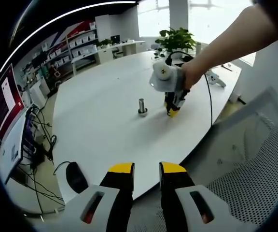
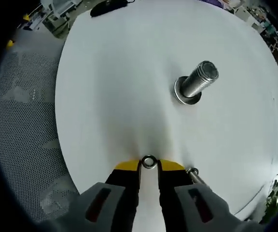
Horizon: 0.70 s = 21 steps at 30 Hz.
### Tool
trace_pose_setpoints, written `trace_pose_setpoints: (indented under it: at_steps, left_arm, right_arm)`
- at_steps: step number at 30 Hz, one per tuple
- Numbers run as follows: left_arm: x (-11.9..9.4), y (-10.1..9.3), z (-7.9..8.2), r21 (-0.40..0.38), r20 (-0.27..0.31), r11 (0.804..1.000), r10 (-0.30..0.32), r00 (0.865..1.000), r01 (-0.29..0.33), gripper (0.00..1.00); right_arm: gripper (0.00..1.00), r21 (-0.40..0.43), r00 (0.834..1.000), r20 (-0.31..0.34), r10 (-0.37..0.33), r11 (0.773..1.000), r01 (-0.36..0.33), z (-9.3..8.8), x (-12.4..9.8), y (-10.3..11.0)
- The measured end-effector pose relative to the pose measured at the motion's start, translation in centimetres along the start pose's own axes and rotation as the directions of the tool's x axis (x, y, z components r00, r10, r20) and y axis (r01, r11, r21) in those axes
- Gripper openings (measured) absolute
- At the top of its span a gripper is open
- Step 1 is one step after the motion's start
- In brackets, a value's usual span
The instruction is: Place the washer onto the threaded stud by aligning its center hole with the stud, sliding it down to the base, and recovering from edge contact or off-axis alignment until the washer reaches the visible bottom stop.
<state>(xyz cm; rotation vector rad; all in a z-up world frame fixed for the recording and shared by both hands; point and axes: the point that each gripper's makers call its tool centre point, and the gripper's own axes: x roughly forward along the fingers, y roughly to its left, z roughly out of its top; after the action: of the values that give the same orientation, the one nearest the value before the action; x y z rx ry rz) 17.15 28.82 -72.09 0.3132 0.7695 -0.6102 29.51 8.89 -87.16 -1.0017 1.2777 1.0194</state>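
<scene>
White bench [image 2: 110, 96] surface carried the threaded stud [image 2: 198, 81], which stood upright on its round base flange, a washer already lying around its foot. In the right gripper view, the right hand-held gripper [image 2: 148, 166] pointed down at the bench with its yellow-tipped jaws pinching a small metal washer [image 2: 148, 162] between them, the ring held flat-on so its centre hole showed. That washer sat well short of the stud, nearer the bench edge than the stud was. A small bolt-like metal piece [image 2: 195, 175] lay on the bench just beside the right jaw, on the side facing the stud.

In the left gripper view, the left hand-held gripper [image 1: 146, 169] hung off the bench edge, well apart from the stud [image 1: 142, 107], its jaws spread with a clear gap and nothing between them. Beyond the stud, a person's hand [image 1: 191, 75] held the right hand-held gripper [image 1: 172, 111] tip-down just beside the stud. A potted plant [image 1: 176, 39] stood at the far end of the bench, past the stud, and a black mouse [image 1: 76, 177] lay near the bench edge closest to the left jaws.
</scene>
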Motion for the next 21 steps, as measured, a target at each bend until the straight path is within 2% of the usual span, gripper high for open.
trace_pose_setpoints:
  at_steps: [2,5,12,16,19,21]
  left_arm:
    - [0.0,-0.1,0.0,0.001,-0.003,1.000,-0.002,1.000,0.002,0.18]
    - [0.1,-0.1,-0.1,0.004,-0.007,1.000,-0.004,1.000,0.004,0.18]
    - [0.0,0.0,-0.1,0.001,-0.003,1.000,-0.001,1.000,0.001,0.18]
    - [0.0,0.0,-0.1,-0.001,-0.004,1.000,0.001,1.000,-0.001,0.18]
    - [0.0,0.0,0.0,0.000,-0.001,1.000,0.001,1.000,-0.001,0.18]
    - [0.0,0.1,0.0,-0.001,0.001,1.000,0.002,1.000,-0.002,0.18]
  right_arm:
    - [0.16,0.004,0.999,-0.031,-0.016,1.000,0.016,0.1,0.0,0.2]
    - [0.16,0.017,0.999,-0.043,-0.028,0.999,0.029,0.1,-0.1,0.2]
    - [0.15,0.060,1.000,0.012,-0.021,0.998,0.021,-0.4,-0.3,0.7]
    - [0.15,0.100,0.995,0.097,-0.035,0.995,0.025,-0.3,-0.2,0.3]
    - [0.15,0.127,0.981,0.189,-0.034,0.992,0.010,-0.2,-0.1,0.0]
    - [0.15,0.150,0.975,0.218,-0.049,0.989,0.016,-0.3,0.0,-0.4]
